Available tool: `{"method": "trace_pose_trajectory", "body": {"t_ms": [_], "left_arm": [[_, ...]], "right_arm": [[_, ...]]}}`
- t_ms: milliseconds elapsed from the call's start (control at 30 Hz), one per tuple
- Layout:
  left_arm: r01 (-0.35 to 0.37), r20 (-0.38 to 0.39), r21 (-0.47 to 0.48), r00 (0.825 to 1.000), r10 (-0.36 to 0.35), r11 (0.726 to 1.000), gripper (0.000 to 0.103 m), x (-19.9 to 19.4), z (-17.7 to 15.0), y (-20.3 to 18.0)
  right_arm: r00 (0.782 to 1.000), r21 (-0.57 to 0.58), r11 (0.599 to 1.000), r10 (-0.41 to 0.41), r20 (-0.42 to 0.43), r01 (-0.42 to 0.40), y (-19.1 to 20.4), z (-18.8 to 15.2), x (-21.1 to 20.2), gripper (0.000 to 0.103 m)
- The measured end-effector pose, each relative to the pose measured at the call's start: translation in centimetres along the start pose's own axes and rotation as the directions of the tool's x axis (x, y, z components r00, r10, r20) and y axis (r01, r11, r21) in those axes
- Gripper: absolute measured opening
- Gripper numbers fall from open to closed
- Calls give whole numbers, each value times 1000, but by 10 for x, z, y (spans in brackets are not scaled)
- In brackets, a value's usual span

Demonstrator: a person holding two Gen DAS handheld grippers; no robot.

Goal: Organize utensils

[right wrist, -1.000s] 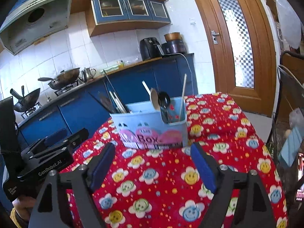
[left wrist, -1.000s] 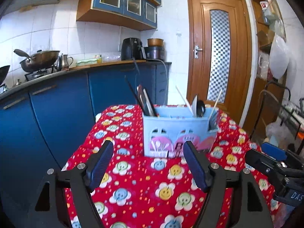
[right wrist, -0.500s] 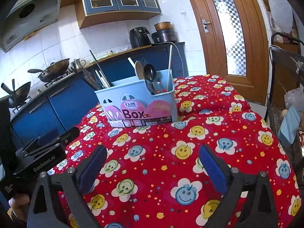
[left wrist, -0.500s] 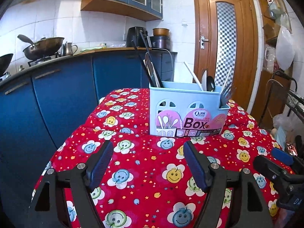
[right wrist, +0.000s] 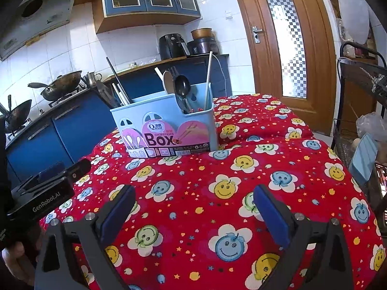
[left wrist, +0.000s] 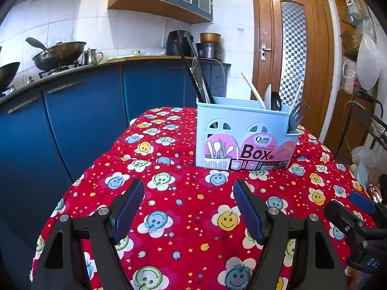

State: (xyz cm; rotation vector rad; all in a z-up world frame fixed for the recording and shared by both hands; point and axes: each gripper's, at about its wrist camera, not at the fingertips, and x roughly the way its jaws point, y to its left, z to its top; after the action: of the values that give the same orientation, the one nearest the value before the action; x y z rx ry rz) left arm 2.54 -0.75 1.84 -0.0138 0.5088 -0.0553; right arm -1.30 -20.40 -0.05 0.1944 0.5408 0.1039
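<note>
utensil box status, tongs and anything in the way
Left tongs open, empty. Right tongs open, empty. Utensil box upright on red tablecloth, utensils inside. Path clear.

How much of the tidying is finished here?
It looks nearly done: the chopsticks, spoons and fork stand in the blue utensil box. The left gripper and right gripper are both open and empty. No loose utensils show on the red tablecloth.
</note>
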Motion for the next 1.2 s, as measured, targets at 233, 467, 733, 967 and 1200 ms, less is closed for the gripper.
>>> {"method": "trace_pose_trajectory", "body": {"t_ms": [233,467,733,967,1200], "left_arm": [[-8,-4,1,1000,8,1000,77,1,0,-1],[-11,-2,-3,1000,11,1000,77,1,0,0],[-7,4,-2,1000,7,1000,77,-1,0,0],[-7,5,-2,1000,7,1000,77,-1,0,0],[-6,6,-2,1000,6,1000,77,-1,0,0]], "right_arm": [[1000,1,1000,0,-2,0,-1,0,0,100],[1000,4,1000,2,-2,-2,-1,0,0,100],[1000,5,1000,2,-2,-2,-1,0,0,100],[1000,4,1000,2,-3,-2,-1,0,0,100],[1000,4,1000,2,-3,-2,-1,0,0,100]]}}
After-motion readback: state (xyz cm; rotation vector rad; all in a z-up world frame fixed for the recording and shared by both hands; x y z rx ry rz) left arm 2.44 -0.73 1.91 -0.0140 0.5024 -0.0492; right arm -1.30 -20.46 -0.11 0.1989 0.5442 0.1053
